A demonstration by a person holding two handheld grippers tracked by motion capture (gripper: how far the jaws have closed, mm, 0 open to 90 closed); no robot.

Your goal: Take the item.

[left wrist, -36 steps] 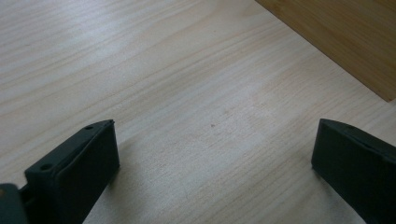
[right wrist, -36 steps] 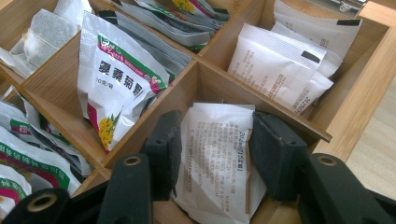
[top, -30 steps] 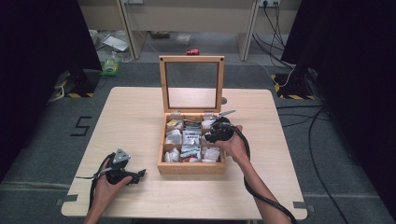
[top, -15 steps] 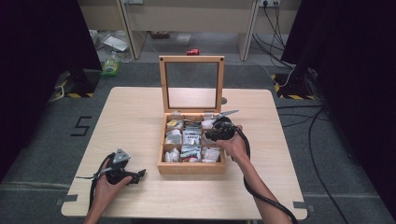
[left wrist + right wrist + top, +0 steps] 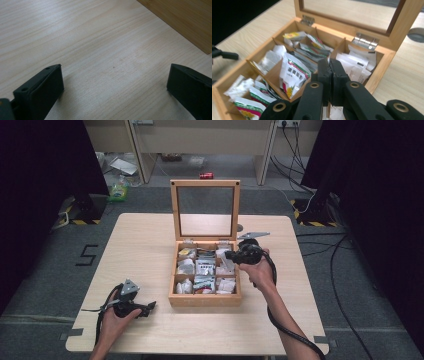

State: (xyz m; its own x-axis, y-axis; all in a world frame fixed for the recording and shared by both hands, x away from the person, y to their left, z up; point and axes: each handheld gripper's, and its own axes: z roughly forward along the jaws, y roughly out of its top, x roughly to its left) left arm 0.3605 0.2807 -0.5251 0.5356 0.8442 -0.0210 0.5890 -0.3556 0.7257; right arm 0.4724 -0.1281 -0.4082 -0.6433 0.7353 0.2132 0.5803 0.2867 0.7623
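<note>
Fingers [image 5: 331, 75] pressed together over box [image 5: 384, 62], perhaps pinching a hidden packet; left gripper [image 5: 112, 82] spread.

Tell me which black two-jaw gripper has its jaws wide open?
The left gripper, resting on the pale wooden table; the right gripper is pressed shut over the wooden box.

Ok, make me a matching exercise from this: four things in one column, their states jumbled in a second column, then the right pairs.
Things:
1. left gripper
2. right gripper
3. lid
4. packets

States:
A. lying inside the box
B. jaws closed together
C. standing upright, open
D. jaws wide apart, nothing between them

Pairs: 1-D, 2-B, 3-C, 4-A
</note>
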